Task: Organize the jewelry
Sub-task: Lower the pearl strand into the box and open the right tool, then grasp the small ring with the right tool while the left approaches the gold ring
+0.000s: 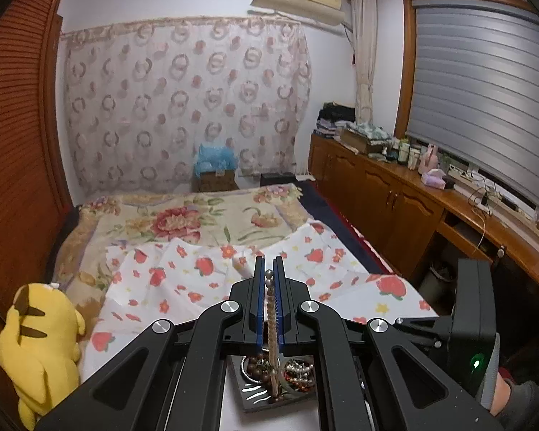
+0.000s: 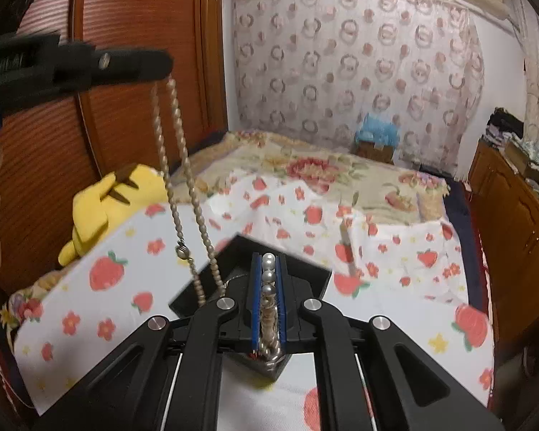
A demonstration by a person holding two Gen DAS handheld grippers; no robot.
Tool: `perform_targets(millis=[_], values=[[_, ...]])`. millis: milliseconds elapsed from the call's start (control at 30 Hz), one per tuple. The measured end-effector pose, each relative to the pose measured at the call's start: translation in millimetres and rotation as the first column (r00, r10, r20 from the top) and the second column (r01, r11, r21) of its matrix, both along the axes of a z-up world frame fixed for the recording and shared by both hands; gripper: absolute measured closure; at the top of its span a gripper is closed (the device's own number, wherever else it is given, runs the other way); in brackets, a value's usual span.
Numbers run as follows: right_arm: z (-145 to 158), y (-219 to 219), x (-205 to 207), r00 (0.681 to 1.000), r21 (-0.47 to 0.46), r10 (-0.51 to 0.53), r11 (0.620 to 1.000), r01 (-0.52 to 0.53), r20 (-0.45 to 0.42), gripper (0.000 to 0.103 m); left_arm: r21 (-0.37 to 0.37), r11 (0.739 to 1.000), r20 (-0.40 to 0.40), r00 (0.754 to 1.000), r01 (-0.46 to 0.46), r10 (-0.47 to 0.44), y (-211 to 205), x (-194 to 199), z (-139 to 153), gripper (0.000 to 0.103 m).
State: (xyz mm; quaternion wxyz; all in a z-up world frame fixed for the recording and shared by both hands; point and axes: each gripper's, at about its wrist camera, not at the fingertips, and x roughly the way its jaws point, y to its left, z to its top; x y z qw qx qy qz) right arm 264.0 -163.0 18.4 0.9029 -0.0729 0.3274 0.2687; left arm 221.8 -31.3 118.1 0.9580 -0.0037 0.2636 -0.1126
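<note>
My left gripper (image 1: 268, 269) is shut on a beige bead necklace (image 1: 270, 319) that hangs down from its blue pads into a black jewelry tray (image 1: 266, 400) with brown and silver beads in its compartments. In the right wrist view the left gripper (image 2: 161, 68) is high at the left and the necklace (image 2: 183, 179) dangles in two strands to the black tray (image 2: 305, 273). My right gripper (image 2: 268, 262) is shut on a string of white pearls (image 2: 268, 276) above the tray.
The tray sits on a strawberry-print cloth (image 1: 204, 280) over a floral bedspread (image 1: 183, 215). A yellow plush toy (image 1: 39, 344) lies at the left. A wooden wardrobe (image 2: 125, 18) stands at the left and a wooden cabinet (image 1: 388, 197) at the right.
</note>
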Motion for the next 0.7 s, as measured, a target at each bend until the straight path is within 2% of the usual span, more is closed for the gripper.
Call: perform_targets(millis=[200,233,267,333,433,600,667,700], values=[[-16.3,-1.3,-6.8,1.0,0.002,0.011,1.0,-0.011,-0.02,0.094,-0.017,1.0,-0.051,0.999,0.0,-0.001,3.6,11.6,-25.4,0.099],[-17.0,-1.7,-7.5,1.0,0.005,0.007,1.0,-0.007,-0.02,0.09,-0.024,1.0,-0.051,0.999,-0.001,-0.001,4.0,12.1,-27.5,0.099],[-16.3,-4.0,-8.1,1.0,0.009,0.002,1.0,-0.002,-0.018,0.079,-0.032,0.999,-0.057,0.998,0.001,-0.003,4.9,12.2,-28.6,0.096],[-12.5,-9.9,-11.5,1.0,0.031,-0.002,1.0,0.002,-0.009,0.072,-0.045,0.999,-0.066,0.998,0.005,-0.008,7.4,11.0,-30.4,0.086],[-9.8,-18.2,-22.6,1.0,0.051,0.003,0.999,-0.003,-0.002,0.072,-0.038,0.999,-0.066,0.998,0.011,-0.013,8.3,7.3,-32.1,0.076],[-8.8,-25.0,-50.6,0.999,0.048,0.035,0.998,-0.035,0.016,0.072,-0.006,0.999,-0.098,0.995,0.031,-0.032,9.7,-5.6,-51.3,0.059],[-14.2,-27.1,-62.3,0.999,0.047,0.044,0.998,-0.045,0.011,0.072,0.016,0.999,-0.104,0.994,0.04,-0.038,9.3,-12.3,-59.7,0.044],[-16.8,-28.4,-66.0,0.999,0.05,0.052,0.997,-0.052,0.004,0.072,0.026,0.999,-0.108,0.993,0.045,-0.042,9.3,-15.2,-63.2,0.04]])
